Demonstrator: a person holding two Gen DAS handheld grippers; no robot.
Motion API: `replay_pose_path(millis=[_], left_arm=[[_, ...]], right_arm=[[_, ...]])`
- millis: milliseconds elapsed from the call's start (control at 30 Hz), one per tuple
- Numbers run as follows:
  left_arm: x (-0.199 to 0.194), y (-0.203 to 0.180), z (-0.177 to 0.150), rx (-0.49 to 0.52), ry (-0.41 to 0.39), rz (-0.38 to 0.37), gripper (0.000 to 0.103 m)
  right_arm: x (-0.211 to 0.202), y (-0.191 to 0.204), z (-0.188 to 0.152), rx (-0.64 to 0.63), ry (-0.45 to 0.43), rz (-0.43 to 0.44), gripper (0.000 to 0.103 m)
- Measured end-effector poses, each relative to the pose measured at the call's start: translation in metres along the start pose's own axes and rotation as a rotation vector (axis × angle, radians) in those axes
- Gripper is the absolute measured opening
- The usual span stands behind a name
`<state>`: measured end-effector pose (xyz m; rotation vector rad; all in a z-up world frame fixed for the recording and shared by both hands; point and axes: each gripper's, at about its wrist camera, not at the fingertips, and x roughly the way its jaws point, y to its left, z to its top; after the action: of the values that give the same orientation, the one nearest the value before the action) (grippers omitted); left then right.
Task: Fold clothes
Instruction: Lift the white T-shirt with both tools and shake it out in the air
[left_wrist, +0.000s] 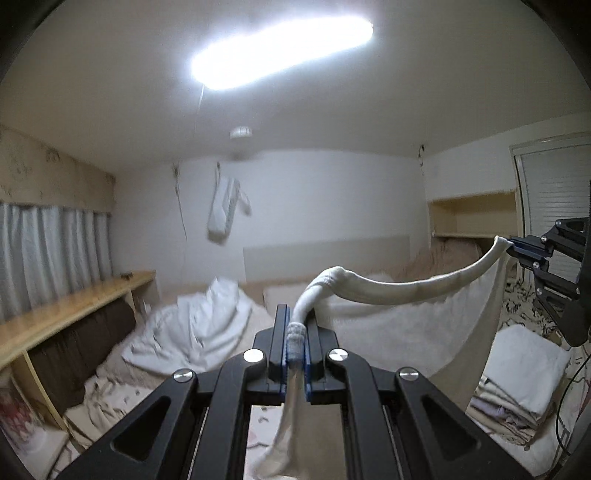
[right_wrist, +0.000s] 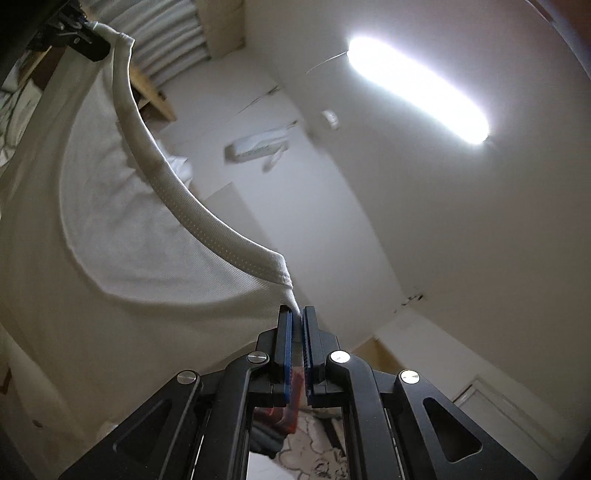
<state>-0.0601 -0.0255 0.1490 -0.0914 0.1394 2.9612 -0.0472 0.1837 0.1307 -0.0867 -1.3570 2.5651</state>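
A white garment with a ribbed band hangs in the air, stretched between my two grippers. My left gripper is shut on one end of the band. My right gripper shows at the right of the left wrist view, shut on the other end. In the right wrist view my right gripper pinches a corner of the garment, and the left gripper holds the far end at the top left. The cloth sags below the band.
A stack of folded clothes lies at the right on the bed. A crumpled white sheet lies at the left. A wooden shelf runs along the left wall under curtains. A ceiling light is overhead.
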Motion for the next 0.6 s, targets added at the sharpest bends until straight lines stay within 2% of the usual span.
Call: replay_pose_path(millis=[300,467,533,600], left_arm=[[-0.09,-0.006,0.04,0.078,-0.129,0.018,0.007],[-0.134,-0.013,0.059,0.14,-0.172,0.044,0.007],[-0.142,-0.017,0.061,0.161,-0.174,0.046,0.007],[-0.142,-0.018,0.054,0.18,-0.153,0.051,0.007]], right_arm=[[-0.095,-0.039,0.01,-0.043,-0.093,-0.087,0.005],[-0.145,-0.077,0.016,-0.03,-0.135,-0.166,0.005],[-0.16,-0.095,0.019,0.031,-0.135,-0.117,0.005],[-0.17,-0.096,0.017,0.057,-0.13,-0.045,0.005]])
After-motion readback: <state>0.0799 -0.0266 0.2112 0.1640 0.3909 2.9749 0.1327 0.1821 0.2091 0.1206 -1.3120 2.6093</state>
